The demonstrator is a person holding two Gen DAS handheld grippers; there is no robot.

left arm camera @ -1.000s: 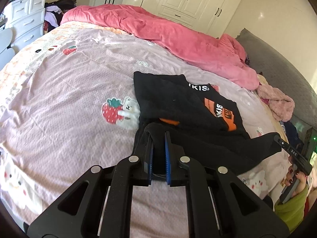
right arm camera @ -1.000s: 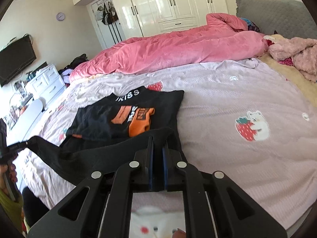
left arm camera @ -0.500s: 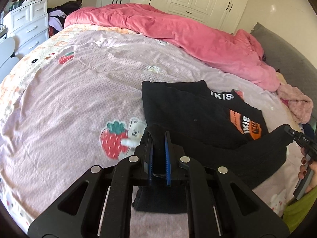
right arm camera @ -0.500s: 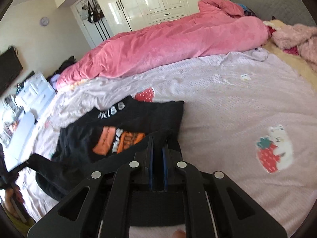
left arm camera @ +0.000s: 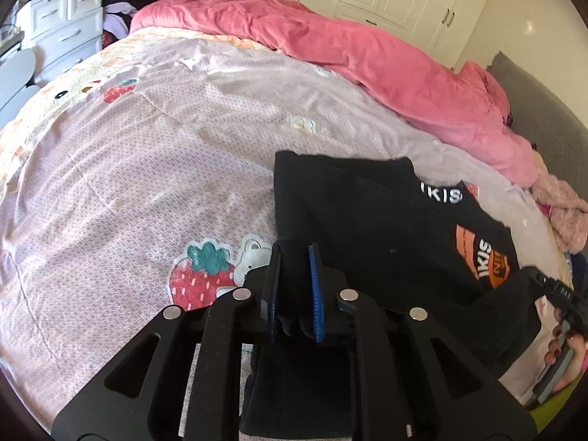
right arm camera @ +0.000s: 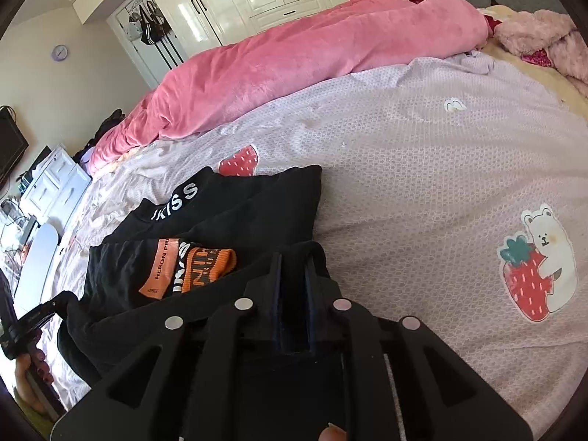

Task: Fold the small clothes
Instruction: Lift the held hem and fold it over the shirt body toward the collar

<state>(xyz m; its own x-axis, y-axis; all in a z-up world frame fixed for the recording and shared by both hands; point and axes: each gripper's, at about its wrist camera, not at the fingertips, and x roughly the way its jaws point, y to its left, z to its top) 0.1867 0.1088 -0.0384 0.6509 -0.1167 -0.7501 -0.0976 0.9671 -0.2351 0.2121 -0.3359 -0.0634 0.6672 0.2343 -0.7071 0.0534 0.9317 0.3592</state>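
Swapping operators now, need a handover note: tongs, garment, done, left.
Left tongs: shut on the black top's near hem, at its left end.
Right tongs: shut on the same hem, at its right end.
The top lies on the lilac bedsheet, orange print facing up, hem raised between the tongs.
Done: sides look folded in.
Left: probably carry the hem up to the collar, release, smooth.

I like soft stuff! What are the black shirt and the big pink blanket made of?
Black shirt: looks like matte knit cotton, limp and creasing, with orange printed patches. Pink blanket: seems plush fleece or velvet, thick, puffy, with a soft sheen. Both are guesses.
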